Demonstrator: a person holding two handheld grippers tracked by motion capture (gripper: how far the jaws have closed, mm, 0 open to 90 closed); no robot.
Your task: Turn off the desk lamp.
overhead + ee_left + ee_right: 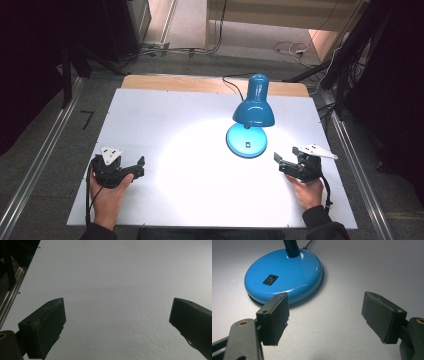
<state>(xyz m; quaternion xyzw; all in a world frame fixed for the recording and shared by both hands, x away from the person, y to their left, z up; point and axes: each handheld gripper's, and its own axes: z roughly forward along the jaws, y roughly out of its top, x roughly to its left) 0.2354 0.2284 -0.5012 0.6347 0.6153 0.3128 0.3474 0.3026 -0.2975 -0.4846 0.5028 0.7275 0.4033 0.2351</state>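
The white table (165,115) was lit by the blue lamp (253,107), which stood right of centre, its base nearest my right gripper (325,315). Both my grippers rested with jaws apart, empty; the left gripper (117,320) was well apart from the lamp. I judged the rocker switch (270,279) the likely next target, needing a careful press.

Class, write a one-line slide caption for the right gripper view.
Open right gripper faces the blue desk lamp's round base and its black rocker switch.
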